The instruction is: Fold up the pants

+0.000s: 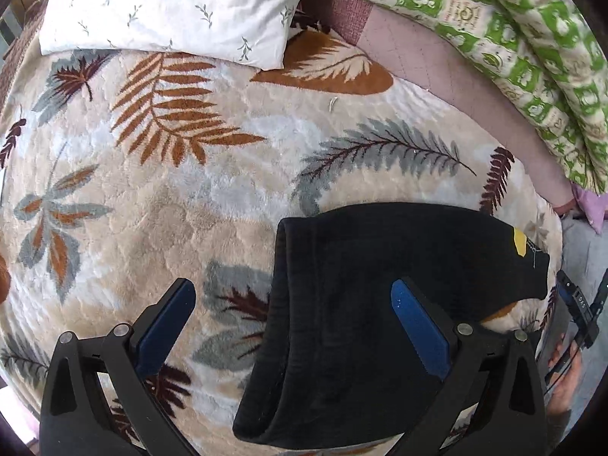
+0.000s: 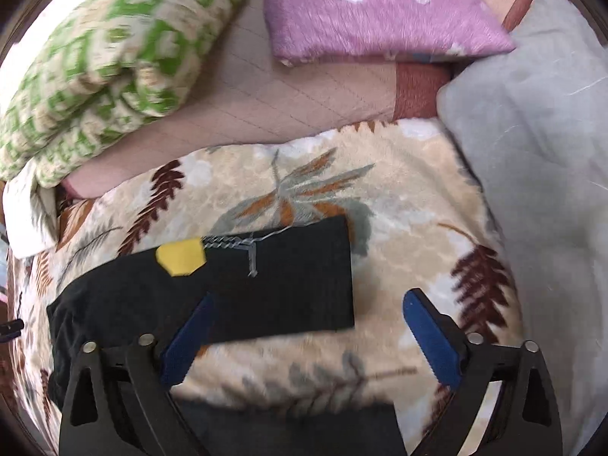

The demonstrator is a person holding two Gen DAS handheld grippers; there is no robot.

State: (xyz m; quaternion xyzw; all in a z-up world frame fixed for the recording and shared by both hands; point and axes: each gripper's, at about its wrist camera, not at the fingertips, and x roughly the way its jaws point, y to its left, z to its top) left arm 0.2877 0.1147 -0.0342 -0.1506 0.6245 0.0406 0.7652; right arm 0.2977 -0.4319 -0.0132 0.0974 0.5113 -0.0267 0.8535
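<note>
Blue pads line both pairs of tongs, and both stand wide apart with nothing pressed between them. Over the black pants [image 1: 380, 304] the left gripper [image 1: 292, 311] points steeply down, one finger above the leaf-print fleece blanket [image 1: 190, 190] and the other above the dark cloth, so the folded edge of the pants runs up between the fingers, likely lined up for a pinch there. Further along the same garment, the right gripper [image 2: 307, 326] hovers with its left finger over the narrow end and its right finger over bare blanket; it holds nothing. Those pants lie flat on the blanket as a long, already doubled strip, a yellow tag [image 2: 181, 256] on a twisted string near the narrow end. Beyond them sit a white sprigged pillow [image 1: 171, 3], a green patterned quilt [image 2: 95, 60] and a pink cushion [image 2: 380, 19], pushed back, seemingly to leave folding room
</note>
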